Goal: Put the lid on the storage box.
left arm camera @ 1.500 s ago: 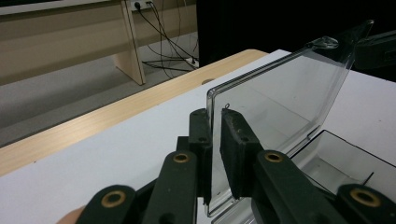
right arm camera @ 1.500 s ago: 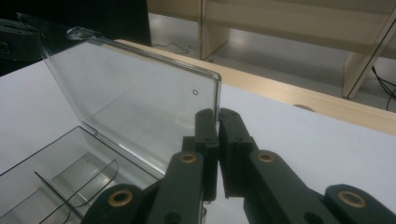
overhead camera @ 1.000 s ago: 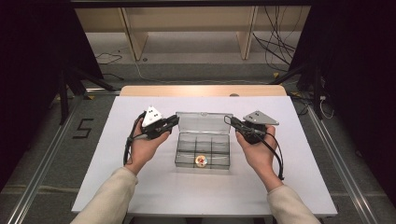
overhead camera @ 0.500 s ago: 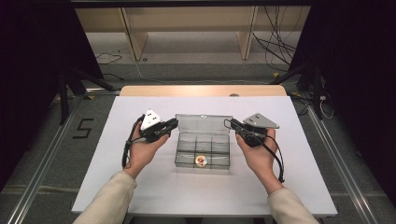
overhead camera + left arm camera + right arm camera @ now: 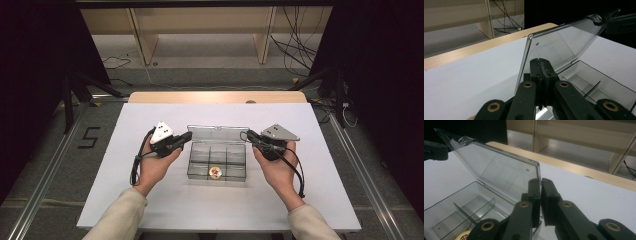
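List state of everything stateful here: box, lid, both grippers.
clear compartment box: open, on the white table, one small round item in a front compartment
lid: raised, tilted back
left gripper: jaws just closed, shut on lid's side edge
right gripper: shut on lid's other side edge

White table top (image 5: 150, 200) with wooden far edge (image 5: 215, 96); grey floor (image 5: 210, 75) beyond; light wooden shelf legs (image 5: 142, 42); black cables (image 5: 295, 47); dark curtains (image 5: 40, 50) either side.
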